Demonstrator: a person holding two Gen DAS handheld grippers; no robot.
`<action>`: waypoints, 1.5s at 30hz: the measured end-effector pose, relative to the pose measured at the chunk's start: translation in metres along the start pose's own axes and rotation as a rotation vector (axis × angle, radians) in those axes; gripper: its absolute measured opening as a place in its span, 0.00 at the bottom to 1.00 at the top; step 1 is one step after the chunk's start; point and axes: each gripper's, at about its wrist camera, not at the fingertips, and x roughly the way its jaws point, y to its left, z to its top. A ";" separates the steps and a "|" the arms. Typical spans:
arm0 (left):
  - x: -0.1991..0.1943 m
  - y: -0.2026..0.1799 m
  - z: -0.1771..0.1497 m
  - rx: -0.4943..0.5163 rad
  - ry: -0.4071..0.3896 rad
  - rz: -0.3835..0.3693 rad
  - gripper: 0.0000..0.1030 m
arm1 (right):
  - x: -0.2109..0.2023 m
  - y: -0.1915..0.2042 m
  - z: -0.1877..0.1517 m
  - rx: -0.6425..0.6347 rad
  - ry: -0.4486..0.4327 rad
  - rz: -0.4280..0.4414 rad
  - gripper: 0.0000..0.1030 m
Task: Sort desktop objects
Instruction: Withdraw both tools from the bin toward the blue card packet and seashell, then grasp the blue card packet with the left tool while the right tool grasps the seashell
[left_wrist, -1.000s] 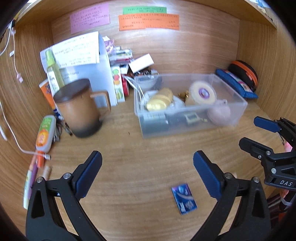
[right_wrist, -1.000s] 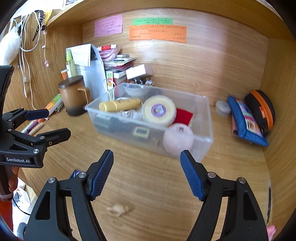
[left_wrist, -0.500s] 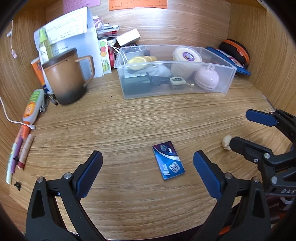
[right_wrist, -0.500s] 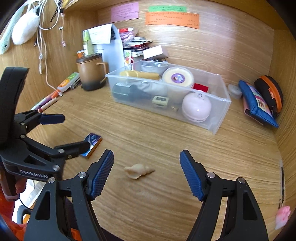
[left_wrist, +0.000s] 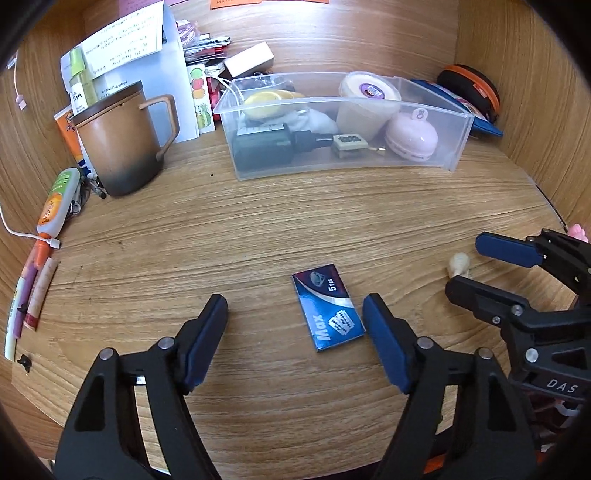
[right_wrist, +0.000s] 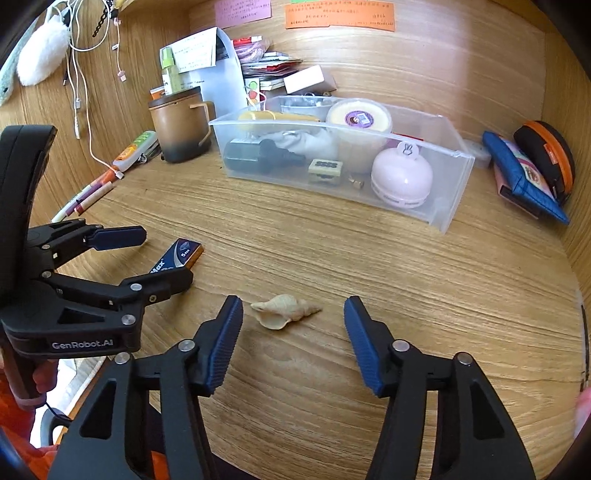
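Observation:
A blue razor-blade box (left_wrist: 327, 305) lies flat on the wooden desk, between the tips of my open, empty left gripper (left_wrist: 295, 314); it also shows in the right wrist view (right_wrist: 179, 254). A beige seashell (right_wrist: 282, 311) lies on the desk between the tips of my open, empty right gripper (right_wrist: 293, 317); it also shows in the left wrist view (left_wrist: 458, 264). A clear plastic bin (left_wrist: 452, 138) holding several items stands at the back; it also shows in the right wrist view (right_wrist: 448, 188).
A brown mug (left_wrist: 122, 144) stands back left beside papers (left_wrist: 147, 70) and a green bottle (left_wrist: 79, 83). Pens (left_wrist: 27, 295) and a tube (left_wrist: 57, 203) lie along the left wall. A blue pouch (right_wrist: 524, 177) and a black-orange case (right_wrist: 546, 155) rest at the right wall.
Both grippers have drawn back and lowered toward the desk front. The blue box now lies between the left fingers and the shell between the right fingers.

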 end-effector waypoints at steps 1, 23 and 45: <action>0.000 0.000 0.000 0.002 -0.003 0.004 0.70 | 0.001 0.000 0.000 -0.002 0.000 0.007 0.50; 0.003 -0.012 0.007 0.041 -0.019 -0.073 0.26 | 0.005 0.004 0.003 -0.001 -0.017 0.032 0.29; -0.017 -0.010 0.030 0.042 -0.097 -0.041 0.26 | -0.016 -0.020 0.030 0.037 -0.068 0.006 0.29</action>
